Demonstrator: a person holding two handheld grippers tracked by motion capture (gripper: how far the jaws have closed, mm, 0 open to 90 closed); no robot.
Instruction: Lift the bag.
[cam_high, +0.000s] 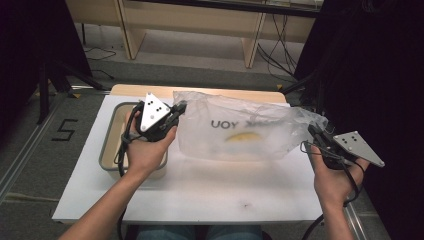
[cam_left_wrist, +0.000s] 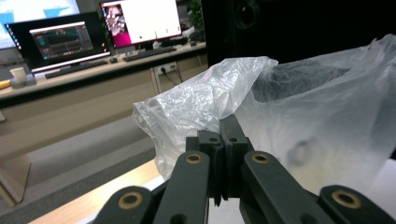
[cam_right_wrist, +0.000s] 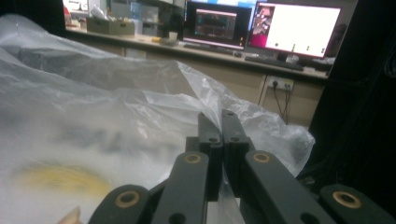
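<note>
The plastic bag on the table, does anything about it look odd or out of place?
Nothing is spilled or torn. The plastic bag is crumpled and stretched between the left gripper and right gripper, its lettering reads mirrored, and a yellow thing lies inside.

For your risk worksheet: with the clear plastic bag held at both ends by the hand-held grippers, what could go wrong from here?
1. Each hand-held gripper, left and right, pinches only thin film of the plastic bag; it might slip or tear.
2. The yellow item inside could slide out if the bag tilts.
3. The bag may catch the tray beside it.
</note>
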